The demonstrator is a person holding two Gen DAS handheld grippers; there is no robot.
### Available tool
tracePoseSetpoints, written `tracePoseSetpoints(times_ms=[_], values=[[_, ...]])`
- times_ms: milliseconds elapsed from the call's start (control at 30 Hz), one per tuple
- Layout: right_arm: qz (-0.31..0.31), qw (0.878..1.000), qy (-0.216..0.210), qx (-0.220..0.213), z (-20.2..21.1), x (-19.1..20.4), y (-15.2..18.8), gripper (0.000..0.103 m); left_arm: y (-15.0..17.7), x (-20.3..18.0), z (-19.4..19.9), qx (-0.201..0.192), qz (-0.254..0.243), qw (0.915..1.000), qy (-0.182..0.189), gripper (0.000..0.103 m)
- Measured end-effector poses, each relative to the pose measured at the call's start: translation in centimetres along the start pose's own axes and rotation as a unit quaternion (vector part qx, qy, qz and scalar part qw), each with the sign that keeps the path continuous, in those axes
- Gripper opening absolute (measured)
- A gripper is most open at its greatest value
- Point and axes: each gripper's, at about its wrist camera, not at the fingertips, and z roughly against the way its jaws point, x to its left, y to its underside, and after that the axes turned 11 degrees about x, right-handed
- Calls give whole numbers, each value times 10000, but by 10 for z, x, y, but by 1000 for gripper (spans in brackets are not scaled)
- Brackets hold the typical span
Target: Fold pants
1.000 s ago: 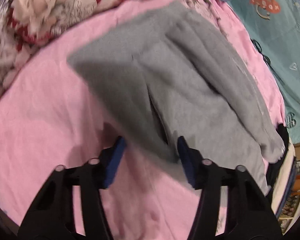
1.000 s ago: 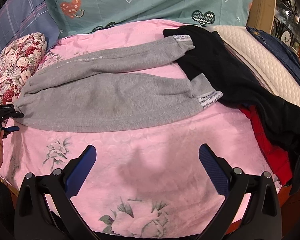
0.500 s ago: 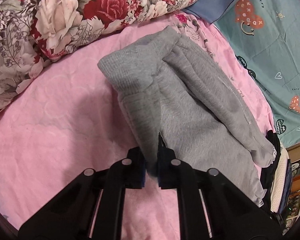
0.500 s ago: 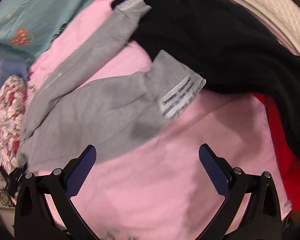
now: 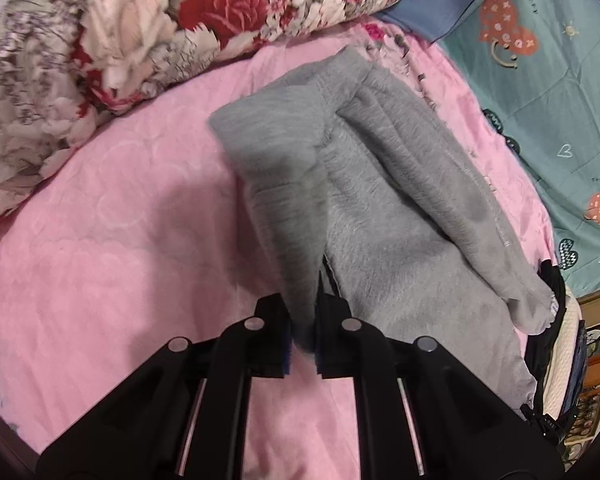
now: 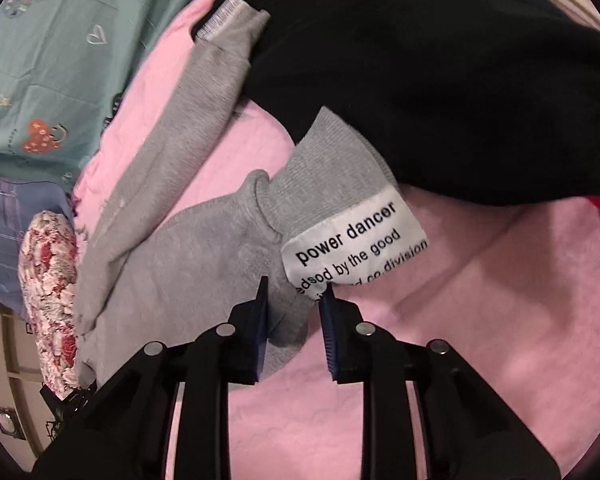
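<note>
My left gripper (image 5: pixel 300 320) clamps the pants (image 5: pixel 380 200) waistband; legs run away toward my right gripper (image 6: pixel 292 312), narrowed around a cuff (image 6: pixel 324 188)

- The left gripper (image 5: pixel 300 328), wide open a second ago with the waist end of the grey pants (image 5: pixel 380 208) between its jaws, has closed on that corner; the fabric now rises taut from between them
- The right gripper (image 6: pixel 294 312) has travelled from well short of the pants to the leg cuff (image 6: pixel 324 184); its jaws, spread wide before, have narrowed around the cuff's lower edge, the white label (image 6: pixel 356 236) just ahead of them
</note>
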Motion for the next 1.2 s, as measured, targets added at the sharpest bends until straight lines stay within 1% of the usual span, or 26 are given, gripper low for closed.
tracePoseSetpoints(times_ms=[67,133,233,267,333,367,400,433,467,500,533,567,600,633,667,700,733,767,800,833,900,933,967,1033,1100,1200], values=[[118,9998,-104,-74,20,0,10,24,10,4,15,-63,0,10000,76,8],[224,9996,-139,-105,35,-2,23,24,23,11,29,-106,-5,9999,59,8],[342,9993,-14,-169,54,-10,45,24,39,23,38,-54,-61,10000,22,8],[310,9994,16,-150,54,-16,53,24,41,25,35,21,-92,10000,-15,9],[262,9995,200,-39,43,-27,59,26,42,27,22,269,-183,9992,-227,11],[266,9985,469,67,31,-29,59,30,45,28,20,331,-194,9987,-322,14],[251,9967,754,177,22,-31,59,32,49,28,24,327,-277,9982,-420,17],[286,9955,886,198,19,-32,60,38,52,26,32,246,-381,9977,-499,28],[395,9928,1121,124,24,-26,63,51,57,26,44,126,-483,9970,-588,44],[471,9887,1423,74,30,-22,65,53,64,26,60,-63,-567,9956,-738,52],[570,9839,1692,-86,41,-18,69,55,66,26,74,-245,-610,9943,-839,56],[623,9803,1862,-229,51,-14,71,58,68,24,88,-446,-655,9924,-936,56],[657,9763,2023,-409,64,-10,72,60,66,20,101,-587,-715,9914,-926,56],[699,9752,2032,-533,73,-5,69,62,60,13,109,-612,-783,9916,-824,56],[801,9765,1907,-608,81,4,63,65,50,3,114,-590,-920,9918,-659,56],[1000,9795,1639,-606,86,16,52,67,39,-9,115,-567,-1053,9912,-565,56],[1167,9823,1358,-543,87,25,41,68,26,-24,113,-561,-1195,9895,-589,57],[1341,9860,900,-410,85,39,22,68,13,-39,106,-535,-1371,9871,-635,63],[1440,9881,475,-275,80,50,1,68,-5,-55,93,-397,-1570,9846,-661,66],[1461,9890,179,-172,71,60,-24,68,-18,-67,78,-231,-1637,9843,-621,67],[1377,9905,43,-12,48,71,-68,68,-46,-84,38,279,-1722,9836,-456,66],[1283,9916,57,116,31,74,-95,68,-55,-89,20,481,-1716,9827,-499,57],[1180,9928,104,188,18,75,-109,68,-66,-92,-1,695,-1717,9806,-643,34],[971,9945,215,324,-8,75,-137,68,-80,-94,-39,1109,-1754,9737,-938,6],[784,9959,247,374,-28,71,-160,68,-88,-91,-57,1196,-1671,9738,-976,6],[693,9965,141,436,-47,67,-179,68,-101,-90,-69,1159,-1616,9749,-1005,5]])
